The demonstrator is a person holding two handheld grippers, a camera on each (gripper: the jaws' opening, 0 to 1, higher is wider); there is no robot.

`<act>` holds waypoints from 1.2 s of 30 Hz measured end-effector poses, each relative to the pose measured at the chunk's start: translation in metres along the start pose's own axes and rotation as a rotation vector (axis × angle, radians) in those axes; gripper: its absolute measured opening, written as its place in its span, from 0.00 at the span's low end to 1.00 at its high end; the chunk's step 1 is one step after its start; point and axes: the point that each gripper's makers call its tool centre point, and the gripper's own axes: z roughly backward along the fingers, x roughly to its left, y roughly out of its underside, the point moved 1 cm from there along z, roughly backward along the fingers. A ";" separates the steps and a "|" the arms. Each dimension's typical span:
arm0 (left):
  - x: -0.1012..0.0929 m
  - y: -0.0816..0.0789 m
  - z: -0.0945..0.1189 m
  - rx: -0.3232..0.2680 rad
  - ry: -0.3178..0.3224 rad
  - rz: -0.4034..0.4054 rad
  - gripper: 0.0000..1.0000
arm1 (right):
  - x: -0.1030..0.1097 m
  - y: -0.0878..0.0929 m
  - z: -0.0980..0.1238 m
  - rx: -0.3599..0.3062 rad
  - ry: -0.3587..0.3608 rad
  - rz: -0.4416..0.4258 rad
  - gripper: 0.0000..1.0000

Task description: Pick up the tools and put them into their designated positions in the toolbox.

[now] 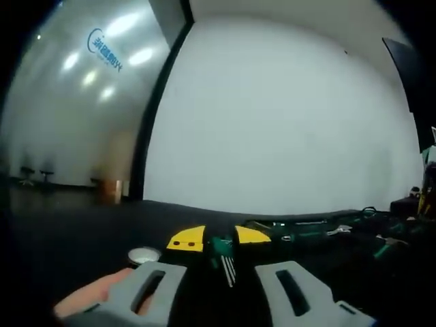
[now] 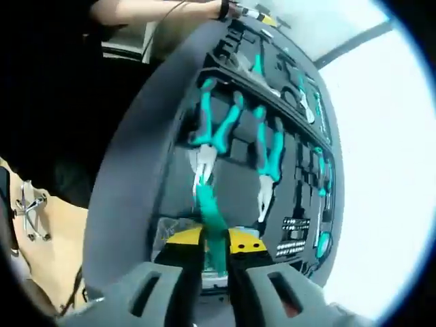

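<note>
In the left gripper view, my left gripper is shut on a green hex key set, whose metal keys hang down between the yellow pads. The open toolbox lies far off to the right on the black table, with green-handled tools in it. In the right gripper view, my right gripper is shut on a teal-handled tool, held just over the near end of the toolbox. Two teal-handled pliers sit in their slots in its black foam.
A small white round object lies on the black table near a hand at the lower left. A person's arm reaches in past the toolbox's far end. A chair base stands on the wooden floor beside the table.
</note>
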 end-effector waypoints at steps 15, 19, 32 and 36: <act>-0.003 -0.003 0.000 -0.017 0.013 0.001 0.14 | -0.053 0.023 -0.031 -0.357 -0.178 -1.165 0.11; -0.003 -0.004 0.003 -0.021 0.009 -0.005 0.14 | -0.054 0.019 -0.015 -0.343 -0.038 -1.101 0.11; -0.008 0.001 0.003 0.002 0.017 -0.035 0.14 | -0.076 0.034 -0.008 -0.340 0.084 -0.805 0.12; -0.008 0.002 0.001 0.010 0.019 -0.040 0.14 | -0.073 0.029 -0.020 -0.394 -0.015 -0.833 0.14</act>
